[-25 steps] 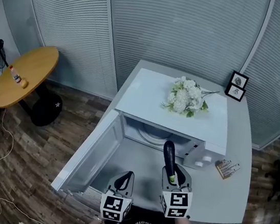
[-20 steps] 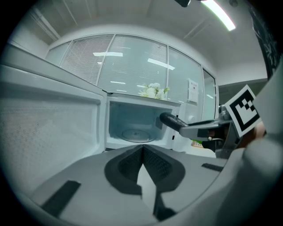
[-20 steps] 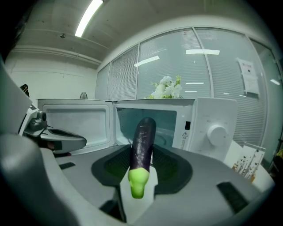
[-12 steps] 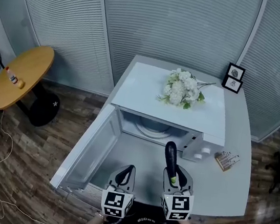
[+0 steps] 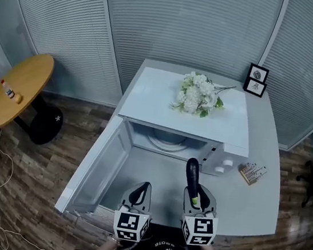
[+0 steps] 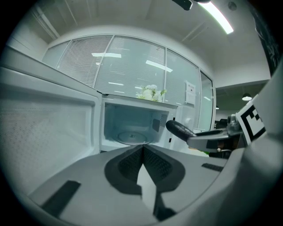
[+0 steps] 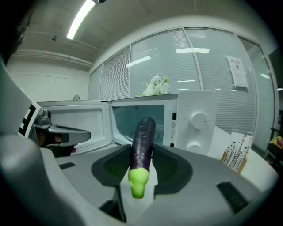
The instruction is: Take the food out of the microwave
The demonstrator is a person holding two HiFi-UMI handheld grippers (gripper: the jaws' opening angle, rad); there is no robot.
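A dark purple eggplant (image 5: 192,177) with a green stem end (image 7: 137,183) sticks out forward from my right gripper (image 5: 196,192), which is shut on it. It hangs over the grey table (image 5: 248,209), just in front of the white microwave (image 5: 186,117). The microwave door (image 5: 97,165) is swung wide open to the left. Inside, the glass turntable (image 6: 130,137) lies bare. My left gripper (image 5: 142,187) is beside the right one, in front of the open door, with its jaws shut and nothing in them (image 6: 142,148). The left gripper view shows the eggplant (image 6: 179,129) at the right.
White flowers (image 5: 196,95) lie on top of the microwave. Two small photo frames (image 5: 256,81) stand at the table's back right corner. A small stand of sticks (image 5: 252,172) sits right of the microwave knobs (image 7: 198,120). A round wooden table (image 5: 17,90) stands on the floor at the left.
My right gripper has drawn the eggplant a little back from the microwave's opening. The left gripper has stayed about where it was. The head view has shifted slightly.
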